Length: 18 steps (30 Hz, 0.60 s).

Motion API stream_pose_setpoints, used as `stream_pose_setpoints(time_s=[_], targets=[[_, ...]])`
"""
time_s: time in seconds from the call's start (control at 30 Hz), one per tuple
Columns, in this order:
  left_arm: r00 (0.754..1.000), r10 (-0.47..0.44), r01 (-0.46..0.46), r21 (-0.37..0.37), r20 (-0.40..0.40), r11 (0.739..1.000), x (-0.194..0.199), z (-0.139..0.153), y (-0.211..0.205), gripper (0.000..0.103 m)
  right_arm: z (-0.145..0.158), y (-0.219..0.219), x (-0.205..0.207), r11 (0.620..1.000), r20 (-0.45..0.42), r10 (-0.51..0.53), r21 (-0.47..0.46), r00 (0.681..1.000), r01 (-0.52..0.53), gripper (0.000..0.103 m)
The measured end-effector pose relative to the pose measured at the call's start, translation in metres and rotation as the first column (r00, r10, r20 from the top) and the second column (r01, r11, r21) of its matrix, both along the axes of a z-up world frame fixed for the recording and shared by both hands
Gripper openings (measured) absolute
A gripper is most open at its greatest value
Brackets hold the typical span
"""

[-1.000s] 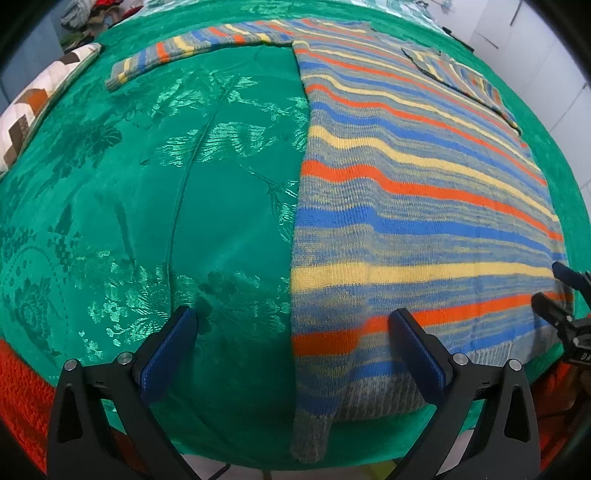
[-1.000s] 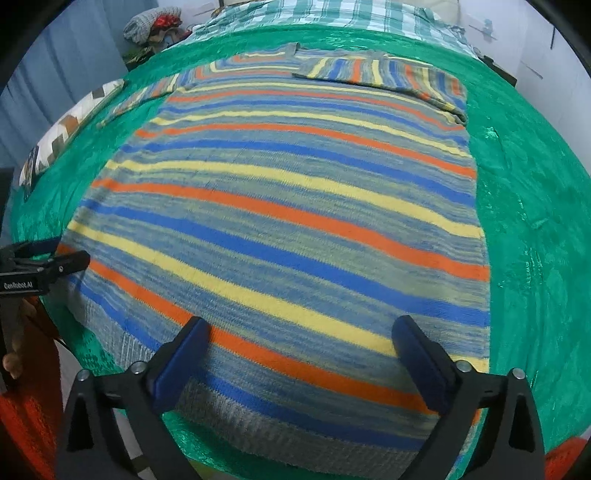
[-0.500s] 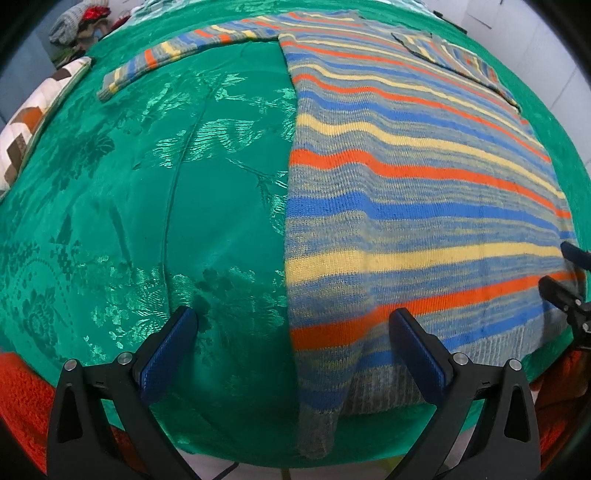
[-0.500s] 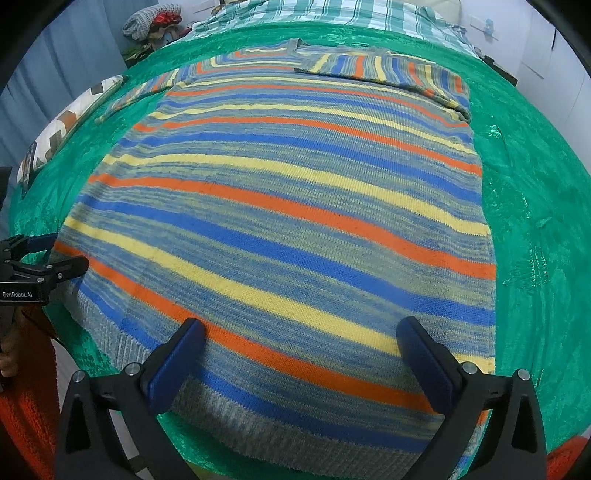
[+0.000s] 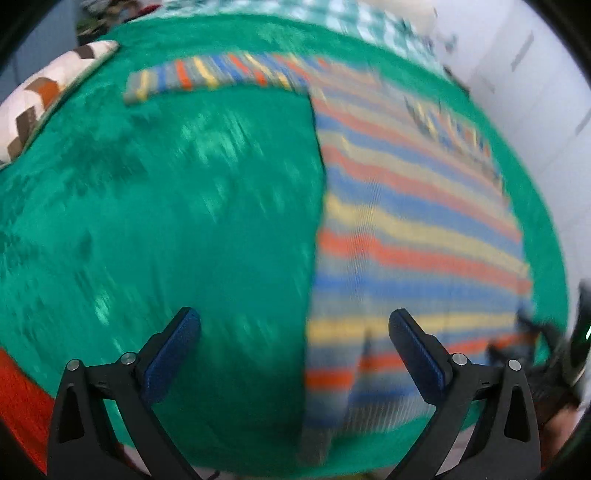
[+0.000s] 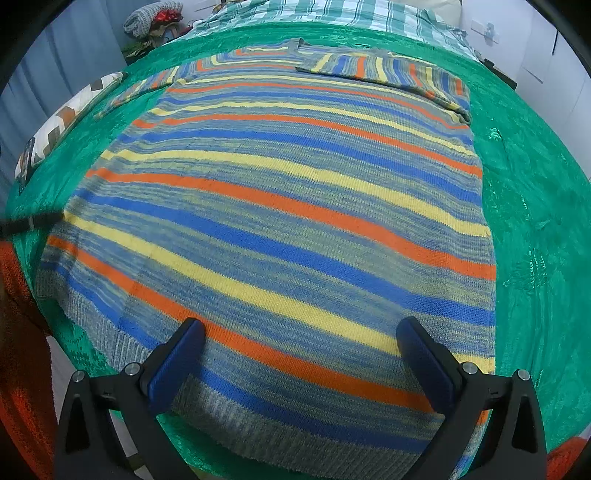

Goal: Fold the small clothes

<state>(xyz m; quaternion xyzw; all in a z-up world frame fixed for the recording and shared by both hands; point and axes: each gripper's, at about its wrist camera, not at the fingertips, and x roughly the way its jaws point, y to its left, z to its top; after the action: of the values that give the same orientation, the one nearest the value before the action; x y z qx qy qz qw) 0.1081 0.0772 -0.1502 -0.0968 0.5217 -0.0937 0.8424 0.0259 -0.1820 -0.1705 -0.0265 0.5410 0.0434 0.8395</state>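
Note:
A striped knit sweater (image 6: 295, 206) in blue, yellow, orange and grey lies flat on a green bedspread (image 6: 535, 206). Its right sleeve (image 6: 391, 74) is folded across the chest; its left sleeve (image 5: 207, 75) stretches out to the left. My left gripper (image 5: 295, 332) is open and empty over the sweater's left hem edge (image 5: 332, 369); this view is blurred. My right gripper (image 6: 301, 339) is open and empty above the hem's middle. The left gripper's tip also shows in the right wrist view (image 6: 33, 221), and the right gripper in the left wrist view (image 5: 535, 354).
A patterned cushion (image 5: 40, 99) lies at the bed's left edge. A checked blanket (image 6: 332, 14) covers the far end, with a heap of clothes (image 6: 155, 22) beyond it. Orange fabric (image 6: 22, 332) hangs below the near edge. White cupboards (image 5: 535, 92) stand to the right.
The left gripper has moved fast, blurring its view and shifting the sweater's edge between its fingers. The right gripper has edged slightly forward over the hem. Both stay open.

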Motion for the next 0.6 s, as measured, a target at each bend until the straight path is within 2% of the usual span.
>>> stream_pose_setpoints(time_s=[0.1,0.13,0.17,0.2,0.27,0.3,0.33,0.43,0.47,0.53,0.57,0.6], targets=[[0.997,0.067,-0.065,-0.060,0.034,0.996,0.037,0.015,0.030,0.102,0.000,0.000,0.000,1.000,0.000,0.001,0.002,1.000,-0.001,0.103],[0.994,0.107,-0.103,-0.102,0.032,0.989,0.055,0.018,0.045,0.102,-0.001,0.000,0.001,1.000,-0.001,0.002,0.002,1.000,-0.002,0.103],[0.985,0.174,-0.168,-0.161,0.022,0.973,0.078,0.018,0.068,0.102,-0.001,0.000,0.001,1.000,-0.001,0.002,0.002,1.000,-0.002,0.103],[0.976,0.219,-0.213,-0.189,0.014,0.959,0.090,0.017,0.081,0.102,-0.001,0.000,0.001,1.000,0.000,0.002,0.002,1.000,-0.002,0.103],[0.944,0.329,-0.321,-0.265,-0.013,0.909,0.124,0.011,0.117,0.101,-0.001,0.000,0.002,1.000,0.002,0.003,0.001,1.000,-0.003,0.103],[0.927,0.374,-0.368,-0.279,-0.033,0.887,0.137,0.006,0.131,0.101,-0.001,0.000,0.002,1.000,0.002,0.002,0.001,1.000,-0.002,0.103],[0.895,0.440,-0.440,-0.289,-0.069,0.850,0.155,-0.003,0.150,0.101,-0.001,0.001,0.002,1.000,0.002,0.002,0.001,1.000,-0.002,0.103],[0.822,0.544,-0.568,-0.292,-0.165,0.769,0.182,-0.030,0.182,0.101,-0.001,0.001,0.001,1.000,0.003,0.003,-0.002,1.000,-0.003,0.103],[0.815,0.547,-0.578,-0.302,-0.188,0.758,0.188,-0.037,0.185,0.101,-0.002,0.001,0.001,1.000,0.004,0.003,-0.003,1.000,-0.003,0.103],[0.815,0.547,-0.579,-0.301,-0.190,0.758,0.197,-0.042,0.189,0.099,-0.002,0.001,0.001,1.000,0.005,0.004,-0.006,1.000,-0.004,0.103],[0.826,0.539,-0.563,-0.302,-0.167,0.770,0.201,-0.039,0.188,0.096,-0.003,0.001,0.001,1.000,0.005,0.004,-0.008,1.000,-0.004,0.103],[0.838,0.525,-0.545,-0.302,-0.153,0.782,0.205,-0.037,0.188,0.064,-0.003,0.001,0.001,1.000,0.006,0.005,-0.010,1.000,-0.005,0.103]])
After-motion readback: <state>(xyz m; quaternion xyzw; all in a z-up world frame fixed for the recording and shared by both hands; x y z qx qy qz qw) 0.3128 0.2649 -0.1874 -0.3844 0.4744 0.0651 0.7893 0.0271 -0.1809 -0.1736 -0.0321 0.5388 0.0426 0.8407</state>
